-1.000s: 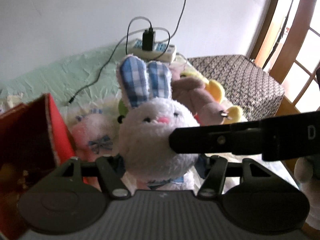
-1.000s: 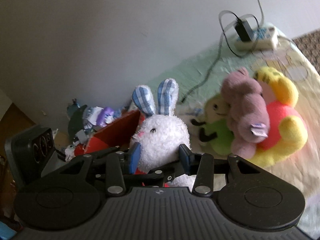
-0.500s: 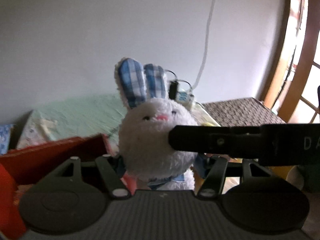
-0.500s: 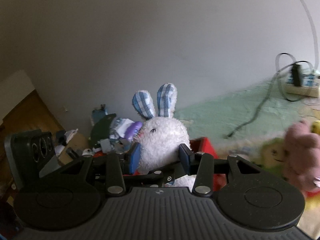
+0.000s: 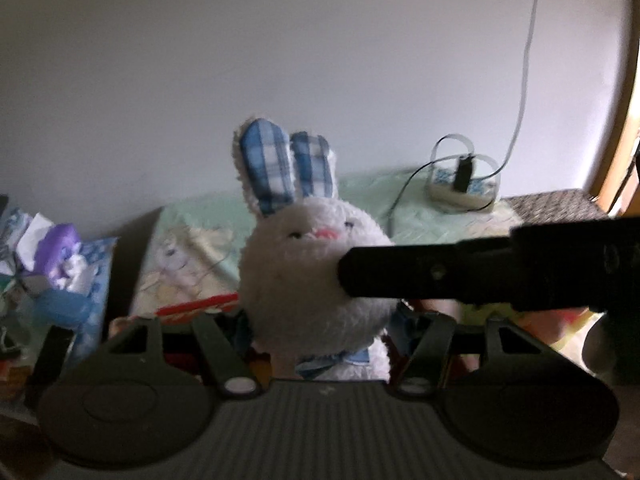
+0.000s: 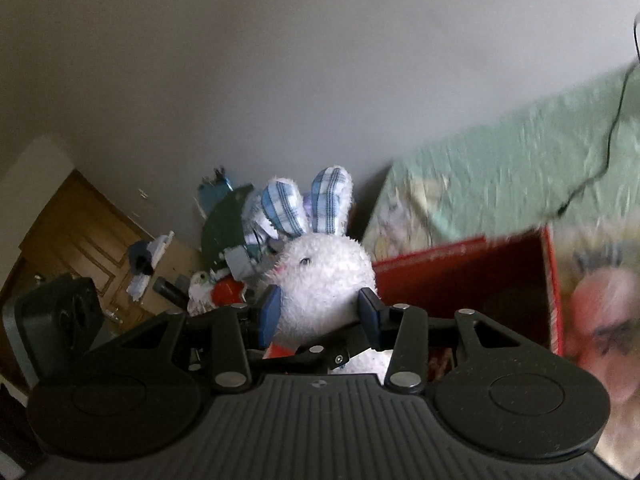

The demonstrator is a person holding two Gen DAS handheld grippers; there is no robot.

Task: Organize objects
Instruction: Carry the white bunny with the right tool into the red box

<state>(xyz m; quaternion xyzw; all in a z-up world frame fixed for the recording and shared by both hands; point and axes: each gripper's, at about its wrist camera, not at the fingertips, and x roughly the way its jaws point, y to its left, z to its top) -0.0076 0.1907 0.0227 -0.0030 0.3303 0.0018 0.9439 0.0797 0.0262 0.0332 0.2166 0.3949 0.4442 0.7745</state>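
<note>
A white plush rabbit (image 6: 324, 276) with blue-checked ears is held aloft between two handheld grippers. The right gripper (image 6: 320, 312) clamps the toy, its blue-padded jaws pressed into the fur on either side just below the head. In the left wrist view the same rabbit (image 5: 310, 276) fills the centre, facing the camera, its checked collar showing just above the left gripper (image 5: 320, 340); that gripper's fingertips are hidden behind the toy, so whether its jaws grip the body cannot be told. A black finger of the right gripper (image 5: 420, 276) reaches in from the right and presses against the rabbit's cheek.

Just behind and below the toy stands an open red box (image 6: 472, 276), with a blurred pink plush (image 6: 600, 320) at its right. A pale green bed cover (image 6: 520, 168) spreads beyond, carrying a white power strip (image 5: 462, 190) with a black plug and cables. To the left, a heap of small clutter (image 5: 52, 256) lies against the plain grey wall (image 6: 280, 60).
</note>
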